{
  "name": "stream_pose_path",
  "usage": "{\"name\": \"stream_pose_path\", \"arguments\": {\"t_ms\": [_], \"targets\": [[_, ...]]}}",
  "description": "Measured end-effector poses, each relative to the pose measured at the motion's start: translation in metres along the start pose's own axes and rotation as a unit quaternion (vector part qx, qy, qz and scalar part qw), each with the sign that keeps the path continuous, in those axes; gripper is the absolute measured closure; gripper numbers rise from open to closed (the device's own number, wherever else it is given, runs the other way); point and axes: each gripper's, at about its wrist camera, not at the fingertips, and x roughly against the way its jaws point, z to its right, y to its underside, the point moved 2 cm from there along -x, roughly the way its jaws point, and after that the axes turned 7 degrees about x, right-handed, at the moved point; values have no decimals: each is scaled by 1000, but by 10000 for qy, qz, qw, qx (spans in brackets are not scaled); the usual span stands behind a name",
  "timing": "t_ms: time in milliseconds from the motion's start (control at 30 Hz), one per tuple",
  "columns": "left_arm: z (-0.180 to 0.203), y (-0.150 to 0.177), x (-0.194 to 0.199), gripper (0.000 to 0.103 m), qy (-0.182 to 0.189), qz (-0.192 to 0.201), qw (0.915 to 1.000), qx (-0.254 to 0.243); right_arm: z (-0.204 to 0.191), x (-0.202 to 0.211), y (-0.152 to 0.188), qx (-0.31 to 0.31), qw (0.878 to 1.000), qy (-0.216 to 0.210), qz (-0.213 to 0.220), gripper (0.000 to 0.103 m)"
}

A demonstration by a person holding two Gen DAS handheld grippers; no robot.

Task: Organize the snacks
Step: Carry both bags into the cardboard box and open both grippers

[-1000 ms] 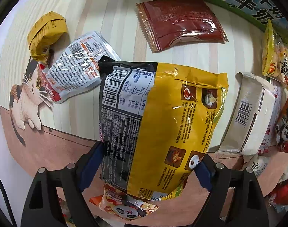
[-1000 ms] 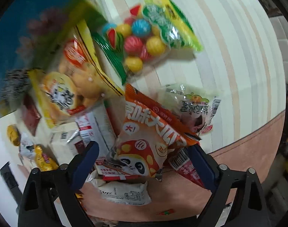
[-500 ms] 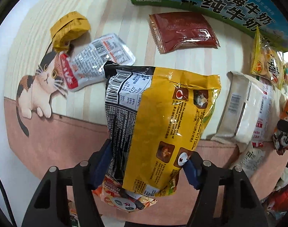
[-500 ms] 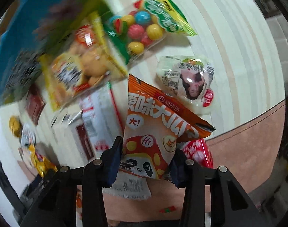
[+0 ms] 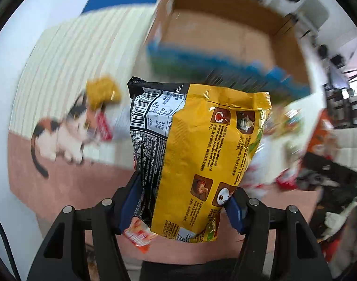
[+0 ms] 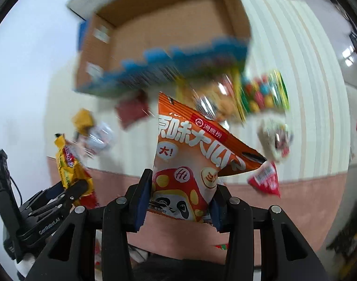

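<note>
My left gripper (image 5: 182, 207) is shut on a yellow and black noodle packet (image 5: 201, 154) and holds it upright above the table. My right gripper (image 6: 178, 205) is shut on an orange snack bag with a panda (image 6: 192, 164), also lifted. An open cardboard box (image 5: 225, 32) with blue printed sides stands beyond both packets; it also shows in the right wrist view (image 6: 164, 35). The left gripper with its yellow packet (image 6: 70, 166) appears at the lower left of the right wrist view.
Loose snacks lie on the striped mat: a small yellow pack (image 5: 103, 91), a dark red packet (image 6: 131, 110), a bag of coloured balls (image 6: 260, 93), a white wrapped snack (image 6: 274, 138), a red triangular pack (image 6: 266, 180). A cat picture (image 5: 61, 135) marks the mat.
Both grippers have lifted their packets off the table and tilted up, so the open cardboard box has come into view. The right gripper closed on the orange bag during the last second.
</note>
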Motion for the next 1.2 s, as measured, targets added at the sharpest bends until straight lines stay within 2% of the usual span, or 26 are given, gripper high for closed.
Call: {"name": "stream_pose_path", "arguments": {"t_ms": [100, 167, 300, 433, 533, 667, 800, 967, 1000, 1033, 1067, 1100, 1200], "targets": [[31, -43, 27, 40, 395, 123, 9991, -83, -17, 23, -40, 166, 9992, -127, 330, 57], [52, -80, 38, 40, 568, 159, 9981, -195, -19, 42, -71, 335, 9979, -37, 559, 57], [73, -152, 25, 40, 518, 134, 9983, -234, -16, 48, -128, 625, 9951, 157, 753, 57], [84, -221, -17, 40, 411, -227, 9989, -76, -3, 23, -186, 810, 9958, 196, 368, 57], [95, -250, -44, 40, 414, -483, 9980, -33, 11, 10, -215, 918, 9947, 418, 212, 57], [113, -273, -75, 40, 412, -810, 9958, -69, 21, -19, -245, 986, 9935, 566, -45, 57], [131, -282, -96, 40, 294, -984, 9945, -182, 17, -61, -273, 1016, 9923, 676, -225, 57], [146, -293, -115, 40, 339, -1196, 9918, -303, 19, -81, -284, 1038, 9917, 667, -362, 54], [147, -294, -117, 39, 334, -1198, 9917, -322, 20, -83, -287, 1064, 9912, 704, -365, 44], [146, -294, -119, 38, 342, -1186, 9916, -396, 16, -83, -287, 1080, 9906, 754, -363, 21], [146, -293, -120, 38, 307, -1185, 9918, -372, 17, -84, -290, 1080, 9902, 808, -359, 12], [145, -293, -122, 36, 264, -1175, 9921, -345, 16, -86, -292, 1067, 9904, 802, -366, 8], [146, -293, -119, 12, 194, -1022, 9939, -365, 19, -84, -293, 900, 9924, 734, -406, 8]]}}
